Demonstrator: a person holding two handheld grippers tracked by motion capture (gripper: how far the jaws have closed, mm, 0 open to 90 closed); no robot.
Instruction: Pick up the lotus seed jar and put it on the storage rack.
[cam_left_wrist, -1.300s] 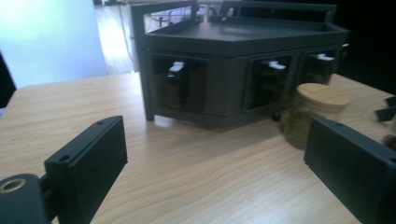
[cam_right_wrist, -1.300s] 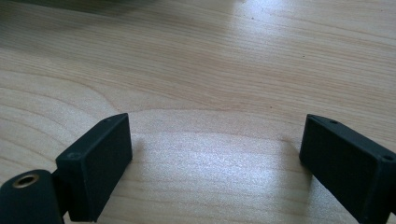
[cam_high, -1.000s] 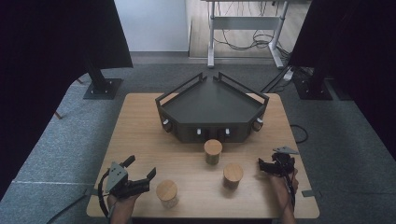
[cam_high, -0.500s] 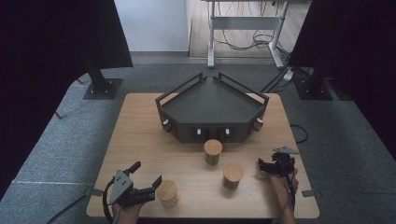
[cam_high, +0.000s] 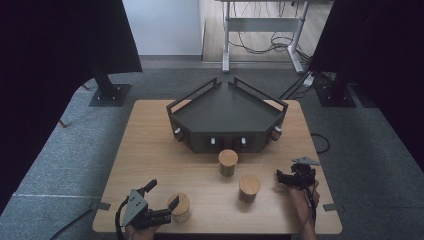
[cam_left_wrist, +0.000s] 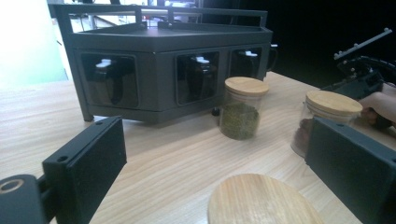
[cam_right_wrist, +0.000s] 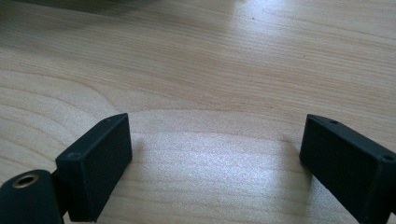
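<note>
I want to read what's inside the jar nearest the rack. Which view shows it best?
The left gripper view: the jar nearest the rack stands side-on, its green filling visible through the glass under a wooden lid. The high view shows mainly its lid from above.

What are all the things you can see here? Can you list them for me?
jars with wooden lids: three, clear glass; near jar between the left gripper's open jaws, middle jar by the rack's front, right jar near the right gripper
rack: one, dark grey, back middle of table, jars stored behind its front windows
table: one, light wood
stands: two, black, on the grey floor behind the table
left gripper: one, black, open, front left
right gripper: one, black, open, nothing between its jaws, front right
</note>
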